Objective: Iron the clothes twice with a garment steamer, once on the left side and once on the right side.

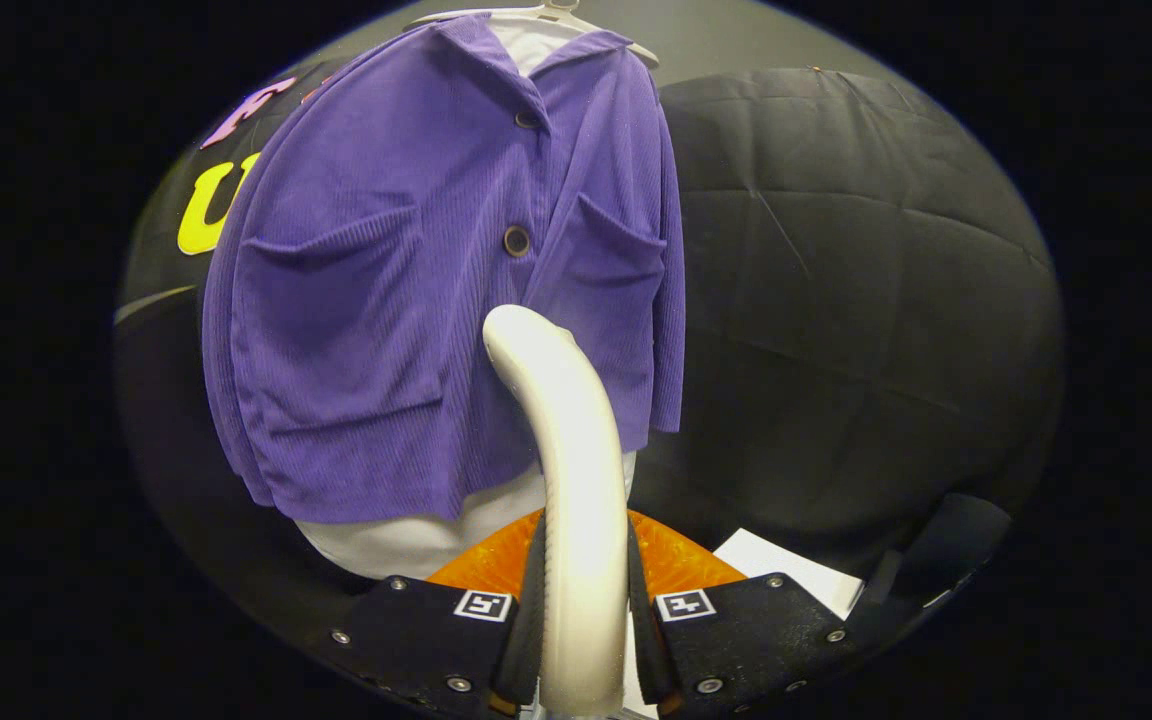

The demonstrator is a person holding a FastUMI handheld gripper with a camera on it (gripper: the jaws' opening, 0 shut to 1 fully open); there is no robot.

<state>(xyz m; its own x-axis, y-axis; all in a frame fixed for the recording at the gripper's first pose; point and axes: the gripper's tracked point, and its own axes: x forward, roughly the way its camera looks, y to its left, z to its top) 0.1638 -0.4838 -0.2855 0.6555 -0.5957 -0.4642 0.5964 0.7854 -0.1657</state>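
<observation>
garment steamer (pixel 576 500): its pale curved body is pinched between both fingers of the gripper (pixel 584 625), pressed on either side so the head points forward at the clothes. just beyond the head hangs a purple shirt (pixel 416 290) over a white undershirt (pixel 406 545) on a hanger (pixel 556 15), held upright so its front faces the steam; the head seems aimed near the button placket, though contact cannot be judged. an orange object (pixel 681 560) and white paper (pixel 796 575) lie below.
</observation>
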